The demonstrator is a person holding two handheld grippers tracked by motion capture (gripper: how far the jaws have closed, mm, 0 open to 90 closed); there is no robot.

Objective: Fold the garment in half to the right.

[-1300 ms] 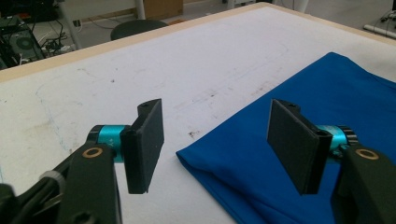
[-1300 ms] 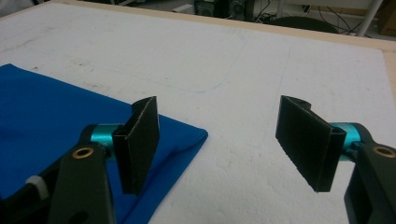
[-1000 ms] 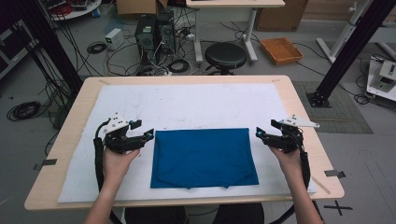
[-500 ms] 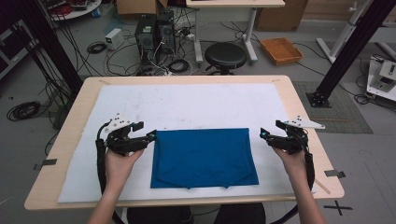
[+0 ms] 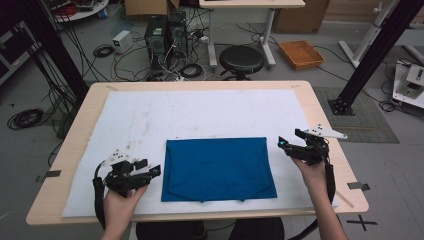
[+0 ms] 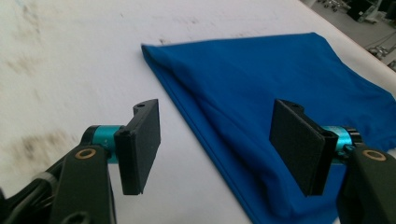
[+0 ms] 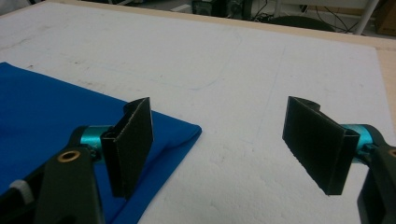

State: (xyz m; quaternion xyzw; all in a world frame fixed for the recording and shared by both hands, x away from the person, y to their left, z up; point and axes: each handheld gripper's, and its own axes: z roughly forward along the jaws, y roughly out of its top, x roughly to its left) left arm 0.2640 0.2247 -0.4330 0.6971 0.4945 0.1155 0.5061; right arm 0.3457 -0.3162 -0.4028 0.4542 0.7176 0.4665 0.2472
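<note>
A folded blue cloth (image 5: 217, 167) lies flat on the white mat (image 5: 210, 112), near the table's front edge. My left gripper (image 5: 154, 171) stands open just left of the cloth's lower left side; in the left gripper view its jaws straddle the cloth's (image 6: 280, 93) left edge, nothing between them. My right gripper (image 5: 283, 144) is open beside the cloth's upper right corner, a little apart from it. In the right gripper view that corner (image 7: 187, 133) lies under the left jaw and the gap holds only bare mat.
The wooden table (image 5: 320, 115) frames the mat, with a bare strip on each side. Beyond the far edge stand a black stool (image 5: 241, 59), computer cases (image 5: 156, 37) with cables, and an orange tray (image 5: 301, 54) on the floor.
My left gripper has dropped toward the table's front, from beside the cloth's upper left corner to its lower left side. The right gripper has shifted slightly. The cloth has not moved.
</note>
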